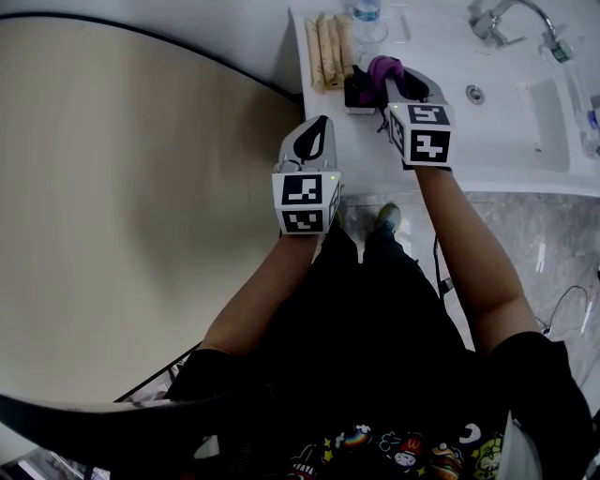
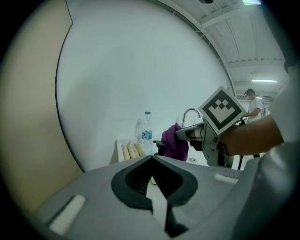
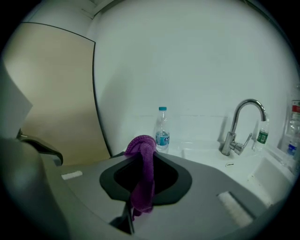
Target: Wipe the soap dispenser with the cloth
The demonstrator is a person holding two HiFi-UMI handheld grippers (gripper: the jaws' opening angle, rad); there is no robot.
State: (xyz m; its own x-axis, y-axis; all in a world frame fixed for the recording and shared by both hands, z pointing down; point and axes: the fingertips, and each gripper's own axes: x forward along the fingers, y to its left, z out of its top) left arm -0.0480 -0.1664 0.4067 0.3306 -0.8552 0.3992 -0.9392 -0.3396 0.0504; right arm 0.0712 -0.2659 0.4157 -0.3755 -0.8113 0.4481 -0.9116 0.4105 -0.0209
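Observation:
A purple cloth (image 1: 382, 67) hangs bunched from my right gripper (image 1: 389, 81), which is shut on it above the white counter (image 1: 487, 155). In the right gripper view the cloth (image 3: 143, 178) drapes down between the jaws of the right gripper (image 3: 140, 146). Just left of the cloth stands a small dark soap dispenser (image 1: 359, 91), seen in the left gripper view as a dark shape (image 2: 160, 146) beside the cloth (image 2: 174, 143). Whether cloth and dispenser touch I cannot tell. My left gripper (image 1: 322, 124) hovers at the counter's front edge, its jaws together and empty (image 2: 151, 159).
Rolled beige towels (image 1: 328, 47) and a water bottle (image 1: 366, 21) stand at the counter's back left. The faucet (image 1: 511, 21) and sink basin (image 1: 548, 112) lie to the right. A curved beige wall (image 1: 141, 187) is on the left. A person (image 2: 253, 104) stands far off.

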